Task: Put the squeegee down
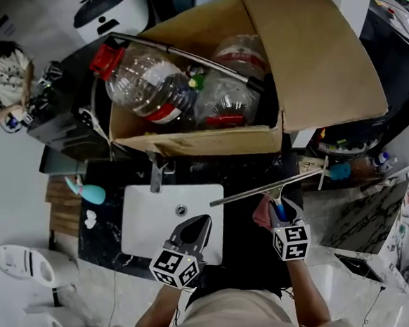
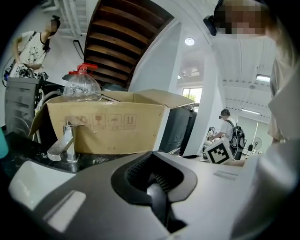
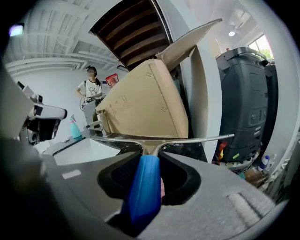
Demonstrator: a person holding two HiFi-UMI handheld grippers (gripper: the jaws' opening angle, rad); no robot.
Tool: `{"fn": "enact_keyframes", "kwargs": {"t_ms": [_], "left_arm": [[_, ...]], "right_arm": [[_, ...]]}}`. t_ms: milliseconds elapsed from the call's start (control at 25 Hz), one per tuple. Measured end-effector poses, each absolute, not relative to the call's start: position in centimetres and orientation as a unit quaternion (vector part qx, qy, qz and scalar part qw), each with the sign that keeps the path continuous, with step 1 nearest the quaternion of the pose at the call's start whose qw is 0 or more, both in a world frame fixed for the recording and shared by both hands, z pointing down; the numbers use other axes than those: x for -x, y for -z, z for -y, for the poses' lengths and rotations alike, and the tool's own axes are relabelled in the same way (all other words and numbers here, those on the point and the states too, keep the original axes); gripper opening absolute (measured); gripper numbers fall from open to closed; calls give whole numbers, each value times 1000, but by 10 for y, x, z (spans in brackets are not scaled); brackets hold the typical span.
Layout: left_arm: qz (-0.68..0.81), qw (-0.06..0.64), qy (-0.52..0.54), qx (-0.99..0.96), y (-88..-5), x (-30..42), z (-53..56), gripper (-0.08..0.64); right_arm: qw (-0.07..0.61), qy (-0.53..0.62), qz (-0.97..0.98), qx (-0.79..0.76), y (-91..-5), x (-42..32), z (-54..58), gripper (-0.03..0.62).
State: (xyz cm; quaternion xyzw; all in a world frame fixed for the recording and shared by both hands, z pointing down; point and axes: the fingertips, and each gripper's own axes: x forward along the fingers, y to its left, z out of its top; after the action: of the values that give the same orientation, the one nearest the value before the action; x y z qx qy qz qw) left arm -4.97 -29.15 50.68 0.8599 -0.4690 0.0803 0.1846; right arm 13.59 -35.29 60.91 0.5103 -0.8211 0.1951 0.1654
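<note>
The squeegee (image 1: 269,190) has a blue handle (image 3: 144,187) and a long metal blade (image 3: 187,139). My right gripper (image 1: 281,213) is shut on the handle and holds it above the dark counter, right of the white sink (image 1: 140,221). The blade reaches from over the sink's right rim out toward the right, in front of the cardboard box (image 1: 325,63). My left gripper (image 1: 201,222) hovers over the sink's front right part, jaws together with nothing between them. In the left gripper view its jaws (image 2: 157,187) point at the faucet (image 2: 63,145) and the box.
The open box holds large clear plastic bottles (image 1: 151,81) and stands right behind the faucet (image 1: 156,173). A teal spray bottle (image 1: 89,191) lies left of the sink. A person (image 1: 3,73) stands at the far left. Clutter fills shelves at the right (image 1: 345,167).
</note>
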Motion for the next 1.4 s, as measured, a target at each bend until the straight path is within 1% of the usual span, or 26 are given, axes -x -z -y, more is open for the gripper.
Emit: {"fn": "enact_keyframes", "kwargs": {"t_ms": [200,480,760,920,1240,1400], "left_arm": [[476,194,-73,-855,-514,64,292,15],[468,204,-65,-857,-520,75,289,15],[460,197,-55,-864,-514,80,289,15],[459,192,-52,-866,-509,81,285,15],[452,181,-52,-872,-502,78,278,15],[442,174,-51,-878,-496,72,278,15]], "right_arm": [[201,-199,812,-511,-630,-126,373,127],[233,-221,789,-523,-653,-126,380,129],[269,-227,766,-537,-674,-133,381,130],[263,-228,762,-546,-670,-134,379,137],[239,-210,776,-545,-634,-140,367,144],[213,-211,781,-548,-612,-147,348,144]]}}
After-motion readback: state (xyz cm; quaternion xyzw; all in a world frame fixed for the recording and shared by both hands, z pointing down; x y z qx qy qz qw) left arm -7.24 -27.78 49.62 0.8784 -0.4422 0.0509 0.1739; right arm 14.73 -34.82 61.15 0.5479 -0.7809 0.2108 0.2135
